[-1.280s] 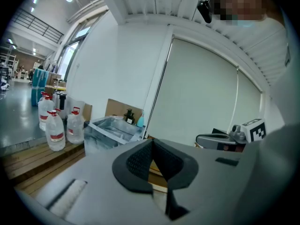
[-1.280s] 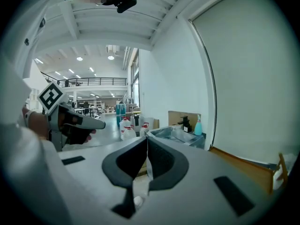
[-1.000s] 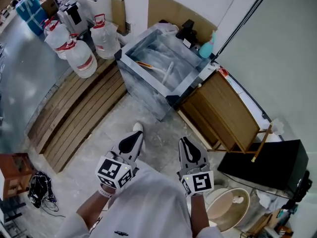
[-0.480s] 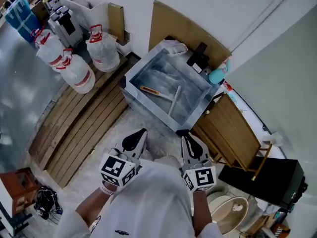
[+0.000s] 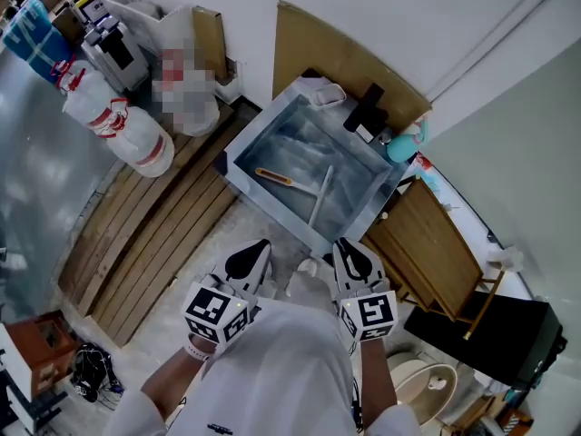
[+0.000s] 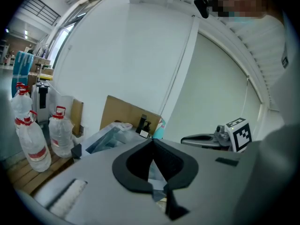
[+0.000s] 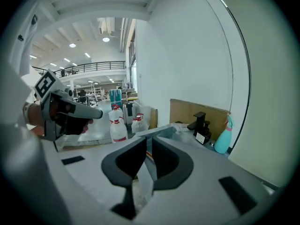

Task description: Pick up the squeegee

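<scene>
A steel sink basin (image 5: 270, 209) stands ahead of me. Inside it lie a long pale bar (image 5: 320, 196) and an orange-handled tool (image 5: 272, 176); I cannot tell which is the squeegee. My left gripper (image 5: 260, 244) and right gripper (image 5: 346, 244) are side by side just short of the basin's near rim, both shut and empty. The left gripper view has its own jaws (image 6: 153, 142) closed, with the right gripper (image 6: 187, 138) beside them. Closed jaws (image 7: 149, 143) also fill the right gripper view, with the left gripper (image 7: 96, 113) off to the side.
A black faucet (image 5: 368, 112) and a teal spray bottle (image 5: 404, 143) stand at the basin's far side. Big water jugs (image 5: 136, 139) rest on a wooden pallet (image 5: 154, 221) to the left. Right of the sink is a wooden cabinet (image 5: 427, 234), and cardboard (image 5: 336, 53) leans on the wall.
Both grippers have moved forward toward the sink, which now sits nearer and more central in the head view. Both stay shut.
</scene>
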A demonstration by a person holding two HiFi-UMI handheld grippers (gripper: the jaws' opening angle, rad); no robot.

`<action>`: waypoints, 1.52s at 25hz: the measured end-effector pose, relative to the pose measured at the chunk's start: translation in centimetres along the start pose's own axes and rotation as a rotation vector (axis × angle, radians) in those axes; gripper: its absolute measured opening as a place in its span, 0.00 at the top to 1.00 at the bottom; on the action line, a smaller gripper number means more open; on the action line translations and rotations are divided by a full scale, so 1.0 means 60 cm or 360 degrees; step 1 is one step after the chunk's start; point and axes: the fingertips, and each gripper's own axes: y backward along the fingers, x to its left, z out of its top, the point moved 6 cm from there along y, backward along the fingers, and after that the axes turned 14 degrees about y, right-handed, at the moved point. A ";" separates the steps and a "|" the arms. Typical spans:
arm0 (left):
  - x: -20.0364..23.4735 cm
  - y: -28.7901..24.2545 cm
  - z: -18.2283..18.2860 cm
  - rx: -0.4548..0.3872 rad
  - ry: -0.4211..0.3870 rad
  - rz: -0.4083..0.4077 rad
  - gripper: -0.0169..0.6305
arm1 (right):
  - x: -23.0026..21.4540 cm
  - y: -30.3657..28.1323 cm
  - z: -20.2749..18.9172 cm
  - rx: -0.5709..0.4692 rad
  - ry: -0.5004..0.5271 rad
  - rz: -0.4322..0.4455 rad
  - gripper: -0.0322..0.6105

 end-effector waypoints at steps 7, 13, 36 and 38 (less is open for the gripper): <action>0.030 -0.062 -0.006 0.0036 0.0003 0.0028 0.97 | -0.047 -0.089 -0.013 0.0082 0.0086 0.0147 0.85; 0.072 -0.117 -0.016 0.0075 0.0056 0.0063 0.97 | -0.073 -0.191 -0.049 0.0213 0.0209 0.0271 0.81; 0.216 -0.247 -0.098 0.0206 0.0263 0.0219 0.97 | -0.032 -0.516 -0.262 0.0743 0.0707 0.0974 0.80; 0.225 -0.250 -0.105 0.0214 0.0285 0.0231 0.97 | -0.023 -0.538 -0.274 0.0746 0.0726 0.1011 0.79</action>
